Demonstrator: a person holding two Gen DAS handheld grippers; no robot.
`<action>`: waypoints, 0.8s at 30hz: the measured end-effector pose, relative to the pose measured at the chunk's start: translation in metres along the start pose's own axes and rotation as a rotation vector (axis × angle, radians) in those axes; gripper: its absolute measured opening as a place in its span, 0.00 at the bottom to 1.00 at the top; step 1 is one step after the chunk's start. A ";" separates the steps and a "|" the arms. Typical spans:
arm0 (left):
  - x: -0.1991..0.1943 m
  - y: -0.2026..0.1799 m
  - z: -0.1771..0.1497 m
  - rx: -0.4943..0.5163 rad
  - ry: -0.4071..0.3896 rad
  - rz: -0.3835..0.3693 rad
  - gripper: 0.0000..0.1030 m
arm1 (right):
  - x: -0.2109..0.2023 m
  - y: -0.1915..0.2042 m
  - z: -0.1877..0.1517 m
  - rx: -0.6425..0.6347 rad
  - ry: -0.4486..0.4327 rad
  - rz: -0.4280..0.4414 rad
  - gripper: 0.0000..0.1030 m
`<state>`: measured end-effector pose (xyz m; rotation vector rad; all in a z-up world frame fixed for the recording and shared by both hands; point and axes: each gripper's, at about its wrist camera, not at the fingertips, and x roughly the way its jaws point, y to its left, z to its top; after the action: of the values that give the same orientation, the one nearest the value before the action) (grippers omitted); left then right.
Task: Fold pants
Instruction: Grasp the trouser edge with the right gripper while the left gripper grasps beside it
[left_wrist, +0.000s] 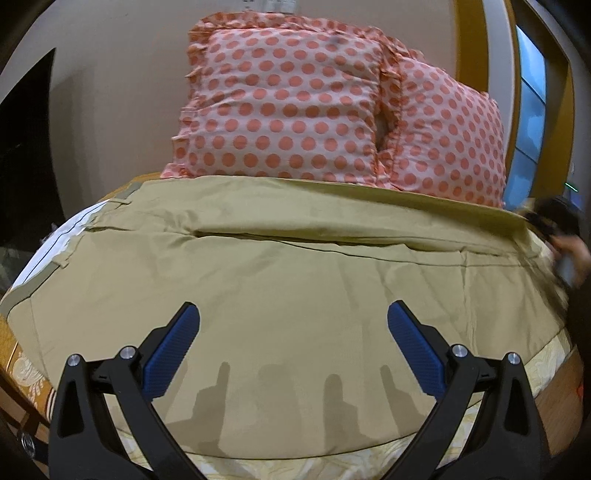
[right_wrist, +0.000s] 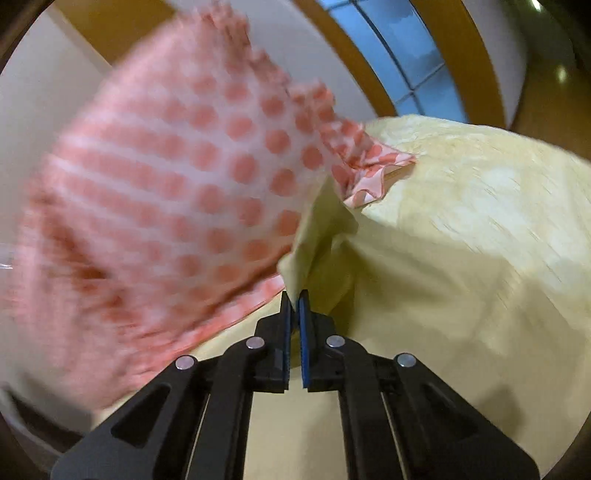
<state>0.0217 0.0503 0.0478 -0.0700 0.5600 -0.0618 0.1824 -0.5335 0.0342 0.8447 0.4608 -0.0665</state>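
**Pants part-folded, right side in a pinch**

Left gripper: jaws wide, empty, over the near edge of the bed. Khaki pants lie across the bed, one lengthwise fold apparently made; cross folds left. Right gripper: clamped on a pants edge. Polka-dot pillows at the far edge.
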 end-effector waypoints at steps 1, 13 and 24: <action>-0.001 0.004 0.002 -0.016 0.000 0.005 0.98 | -0.023 0.004 -0.016 0.009 -0.002 0.020 0.04; 0.001 0.040 0.029 -0.144 -0.019 0.020 0.98 | -0.056 -0.039 -0.083 0.211 0.127 -0.003 0.15; 0.060 0.084 0.104 -0.262 0.034 -0.011 0.98 | -0.083 -0.058 -0.081 0.251 0.041 0.204 0.03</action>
<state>0.1313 0.1342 0.0971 -0.3272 0.5994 0.0001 0.0645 -0.5232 -0.0178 1.1375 0.4077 0.0831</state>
